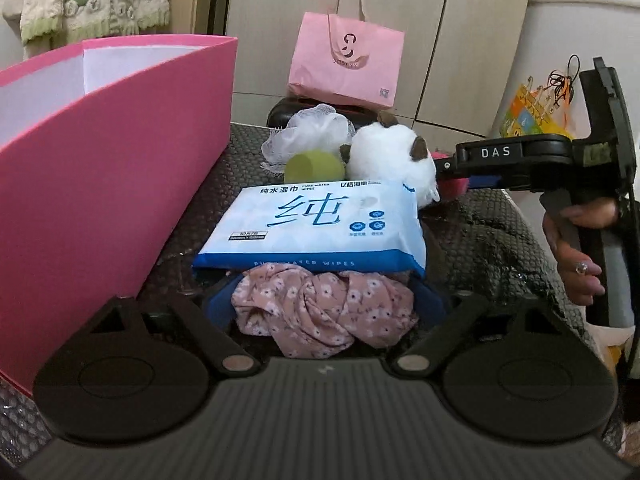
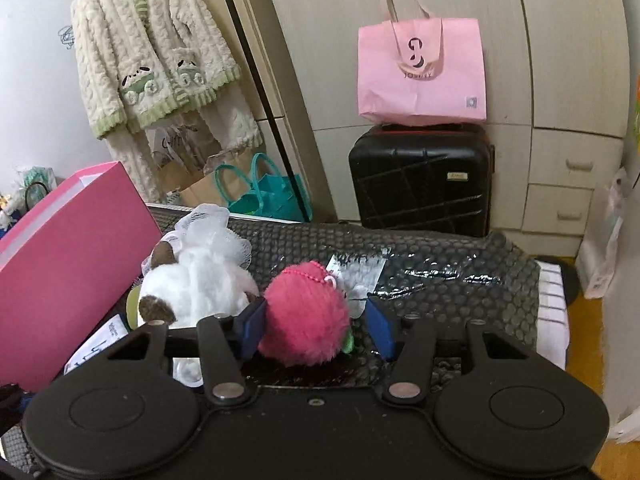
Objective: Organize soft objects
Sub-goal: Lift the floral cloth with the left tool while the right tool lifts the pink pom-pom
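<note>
My left gripper (image 1: 326, 308) has its blue pads on both sides of a crumpled pink floral cloth (image 1: 326, 312) and grips it. Just beyond lies a blue and white wet wipes pack (image 1: 316, 226). Behind it sit a green sponge ball (image 1: 314, 166), a white mesh bath pouf (image 1: 316, 128) and a white plush toy (image 1: 394, 156) with brown ears. My right gripper (image 2: 316, 328) is open around a pink fuzzy plush ball (image 2: 306, 316), its left pad touching it, the right pad apart. The white plush (image 2: 200, 284) lies left of it. The pink box (image 1: 100, 184) stands at left.
Black bubble wrap (image 2: 440, 280) covers the surface. A black suitcase (image 2: 420, 176) with a pink paper bag (image 2: 420, 68) on top stands behind. A teal bag (image 2: 264, 192) and a hanging cream cardigan (image 2: 156, 52) are at back left. White drawers (image 2: 568, 176) are at right.
</note>
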The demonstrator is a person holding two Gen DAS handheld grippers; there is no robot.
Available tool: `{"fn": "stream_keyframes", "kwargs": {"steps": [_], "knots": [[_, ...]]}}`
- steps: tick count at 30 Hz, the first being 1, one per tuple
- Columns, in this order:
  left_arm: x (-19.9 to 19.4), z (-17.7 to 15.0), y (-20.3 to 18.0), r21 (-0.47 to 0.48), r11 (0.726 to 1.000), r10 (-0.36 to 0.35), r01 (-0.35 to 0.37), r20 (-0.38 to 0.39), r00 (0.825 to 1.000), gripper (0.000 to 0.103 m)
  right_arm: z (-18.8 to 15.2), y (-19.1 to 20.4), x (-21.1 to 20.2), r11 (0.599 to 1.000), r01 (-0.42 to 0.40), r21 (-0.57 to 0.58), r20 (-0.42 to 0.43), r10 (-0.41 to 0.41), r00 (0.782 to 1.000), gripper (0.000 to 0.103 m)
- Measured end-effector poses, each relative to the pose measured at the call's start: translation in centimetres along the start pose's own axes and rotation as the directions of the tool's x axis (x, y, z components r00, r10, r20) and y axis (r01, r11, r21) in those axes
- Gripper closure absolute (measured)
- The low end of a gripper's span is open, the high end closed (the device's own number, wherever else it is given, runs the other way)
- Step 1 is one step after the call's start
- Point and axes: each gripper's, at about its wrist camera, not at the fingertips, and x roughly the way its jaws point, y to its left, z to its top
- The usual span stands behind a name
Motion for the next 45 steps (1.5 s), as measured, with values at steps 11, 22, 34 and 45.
{"fn": "stream_keyframes", "kwargs": {"steps": [11,22,34,45], "knots": [[-0.6,0.6,1.3,-0.016,1.000,-0.015,0.015,0.016,1.000,0.080,-0.5,0.3,-2.1,0.999,-0.022,0.026,0.028,0.021,0.999,0.069],[-2.3,1.6,1.9,-0.014,0.995,-0.094,0.094,0.017,0.995,0.088,-3.1,2.6,-7.0,0.999,0.022,-0.045,0.004,-0.022,1.000,0.069],[-1.8,1.1,2.9,-0.086,0.987,-0.143,0.138,-0.050,0.989,0.030,-6.2,5.5,-10.6,0.997,-0.009,-0.076,0.002,0.009,1.000,0.069],[0.6,0.0,-1.4,0.202,0.978,-0.021,0.041,-0.100,0.995,0.008,-6.7,5.0,-10.3,0.999,-0.009,-0.042,0.000,0.009,1.000,0.068]]}}
